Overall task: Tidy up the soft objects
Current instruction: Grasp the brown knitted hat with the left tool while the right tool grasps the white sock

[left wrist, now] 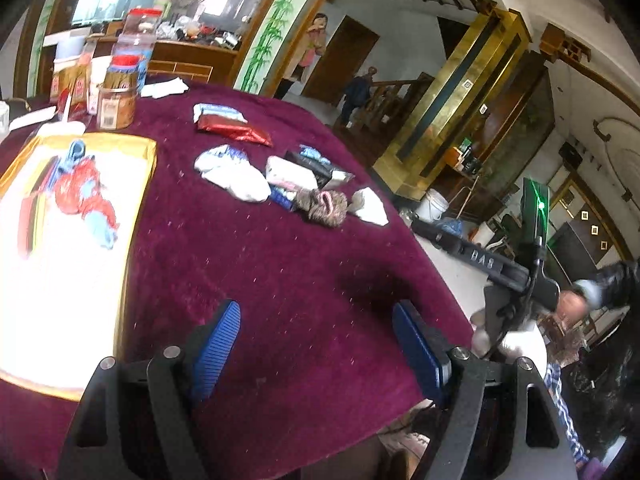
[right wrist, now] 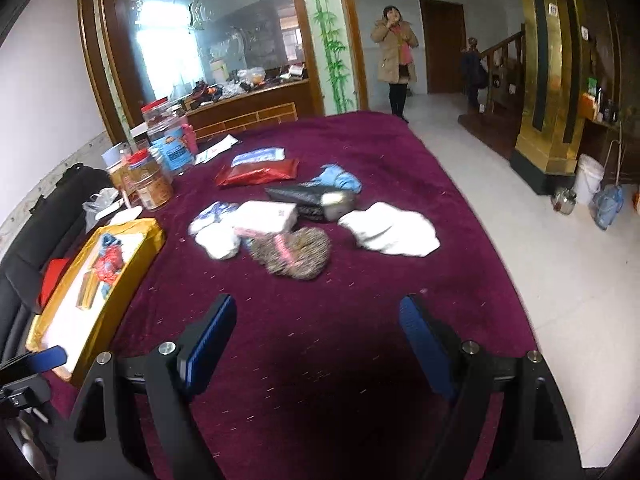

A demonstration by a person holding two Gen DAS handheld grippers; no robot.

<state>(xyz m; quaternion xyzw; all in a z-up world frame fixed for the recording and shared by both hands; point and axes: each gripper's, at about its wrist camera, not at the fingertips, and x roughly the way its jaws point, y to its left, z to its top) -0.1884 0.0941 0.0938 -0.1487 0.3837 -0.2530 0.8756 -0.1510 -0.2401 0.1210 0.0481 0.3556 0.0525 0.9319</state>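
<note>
Left wrist view showed, at the far left, a gold-rimmed tray [left wrist: 140,184] holding a red and blue bundle [left wrist: 82,188], with jars [left wrist: 118,98] standing behind it on the maroon tablecloth [left wrist: 280,272]; further right lay a red foil packet [left wrist: 234,133], then a white sock [left wrist: 236,180], a pink-and-white pack [left wrist: 290,174], a speckled brown knit piece [left wrist: 322,206] and a white cloth [left wrist: 370,208] near the table edge. The left gripper [left wrist: 316,332] was released, its blue pads spread wide over bare cloth and holding nothing, while the other gripper's black body [left wrist: 492,264] showed at the right, off the table. Right wrist view ran the same way: the tray [right wrist: 148,248] at the left with the bundle [right wrist: 108,260] inside, the jars [right wrist: 156,184] behind, the white sock [right wrist: 218,240], the pink-and-white pack [right wrist: 266,218] touching the brown knit piece [right wrist: 294,254], a dark pouch [right wrist: 312,198] with a light blue cloth [right wrist: 338,178] behind it, and the white cloth [right wrist: 390,230] furthest right. The right gripper [right wrist: 318,328] was likewise released, empty, above the tablecloth [right wrist: 320,360] and well short of the soft pile
</note>
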